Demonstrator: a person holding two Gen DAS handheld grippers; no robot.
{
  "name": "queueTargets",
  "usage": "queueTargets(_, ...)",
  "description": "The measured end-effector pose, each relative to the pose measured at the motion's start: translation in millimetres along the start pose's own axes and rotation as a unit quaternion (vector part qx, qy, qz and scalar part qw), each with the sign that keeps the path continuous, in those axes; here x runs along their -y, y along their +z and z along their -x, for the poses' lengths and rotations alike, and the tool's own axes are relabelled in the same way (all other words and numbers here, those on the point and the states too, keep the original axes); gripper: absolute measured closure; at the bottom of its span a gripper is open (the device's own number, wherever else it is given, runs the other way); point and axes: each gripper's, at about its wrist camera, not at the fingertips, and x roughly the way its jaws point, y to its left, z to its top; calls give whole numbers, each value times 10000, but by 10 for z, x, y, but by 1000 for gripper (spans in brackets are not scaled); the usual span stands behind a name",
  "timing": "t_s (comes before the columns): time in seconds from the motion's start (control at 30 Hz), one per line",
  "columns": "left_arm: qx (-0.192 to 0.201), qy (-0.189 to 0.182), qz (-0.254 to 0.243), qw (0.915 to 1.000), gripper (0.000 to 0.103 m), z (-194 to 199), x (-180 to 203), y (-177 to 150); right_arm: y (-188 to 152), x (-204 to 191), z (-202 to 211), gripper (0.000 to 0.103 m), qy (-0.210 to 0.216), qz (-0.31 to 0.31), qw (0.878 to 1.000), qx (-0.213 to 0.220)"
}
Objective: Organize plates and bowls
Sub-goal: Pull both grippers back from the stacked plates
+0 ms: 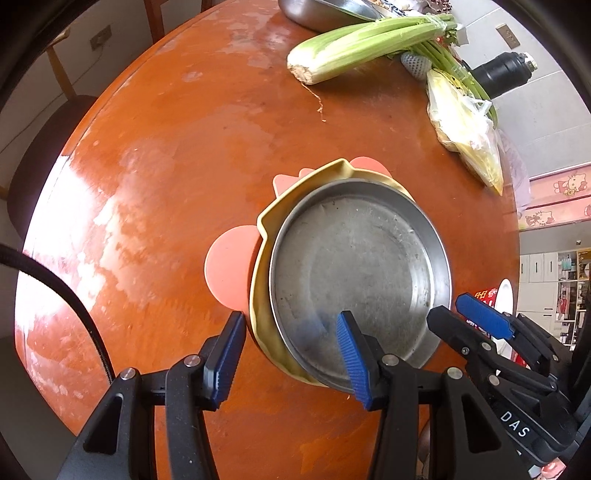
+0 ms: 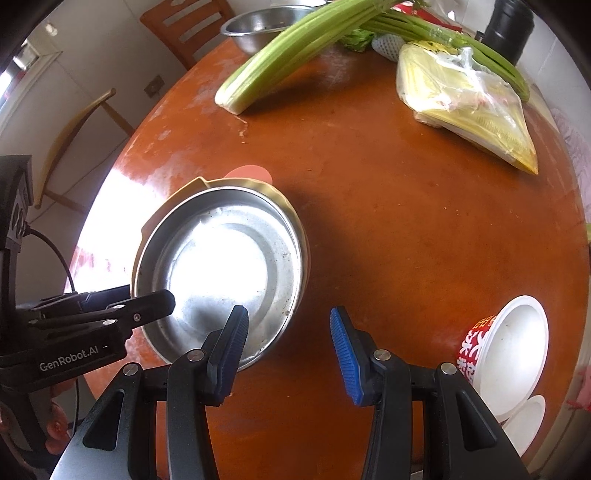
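A steel plate point(image 1: 354, 273) lies stacked in a yellow plate with pink ears point(image 1: 258, 288) on the round brown table point(image 1: 166, 147). My left gripper point(image 1: 291, 354) is open, its jaws astride the near rim of the stack. The stack also shows in the right wrist view, steel plate point(image 2: 221, 273) in the yellow plate point(image 2: 295, 218). My right gripper point(image 2: 288, 343) is open and empty, just right of the stack's near edge. A red and white bowl point(image 2: 513, 354) lies tilted at the right edge over a white bowl point(image 2: 524, 421).
Celery point(image 2: 295, 48), a bagged yellow vegetable point(image 2: 465, 103), a steel basin point(image 2: 258, 26) and a black flask point(image 2: 509, 26) lie at the far side of the table. Wooden chairs point(image 2: 177, 26) stand beyond the left edge.
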Motion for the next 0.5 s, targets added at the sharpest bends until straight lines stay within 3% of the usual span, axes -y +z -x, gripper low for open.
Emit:
queueTargets(0.33, 32, 132, -130, 9998, 52, -24, 94, 23, 27, 131, -32, 55, -40, -52, 10000, -20)
queueTargets(0.5, 290, 445, -217, 9984, 52, 137, 67, -11, 26, 135, 41, 55, -3, -72, 9999, 114)
